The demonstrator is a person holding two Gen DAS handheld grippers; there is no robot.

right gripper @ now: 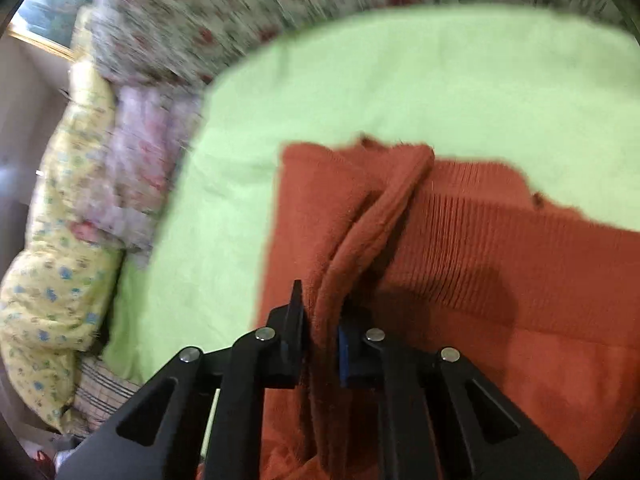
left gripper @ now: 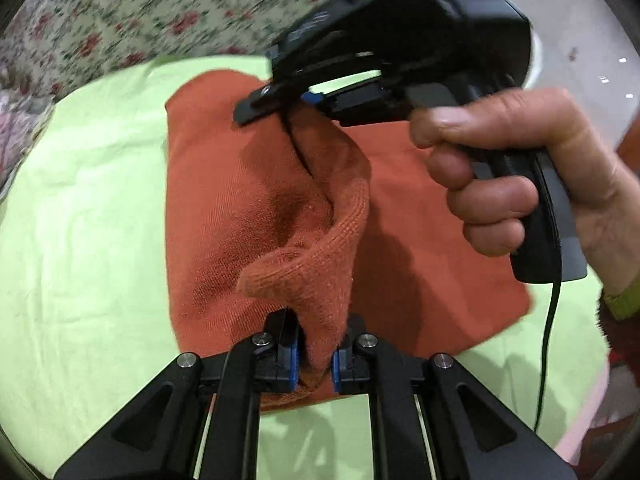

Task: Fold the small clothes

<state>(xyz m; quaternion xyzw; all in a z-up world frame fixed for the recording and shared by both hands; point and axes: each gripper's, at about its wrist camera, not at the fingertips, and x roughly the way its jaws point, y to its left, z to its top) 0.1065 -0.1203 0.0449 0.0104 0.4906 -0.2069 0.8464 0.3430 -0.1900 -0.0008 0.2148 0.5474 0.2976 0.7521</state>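
- Folding is going on with both tools pinching one raised edge of the orange knit garment; judging by that, the edge is being carried across the body.
- Left gripper is clamping the ribbed hem, its blue pads pressing cloth from both sides.
- Right gripper is likewise clenching a doubled fold of the same edge; the person's right hand is squeezing its handle.
- Both ends are probably best kept level and taut, so the fold is landing straight rather than bunching.
- Garment is lying mostly flat on the green sheet, beside floral bedding; its ribbed band is looking soft, thick and stretchy.
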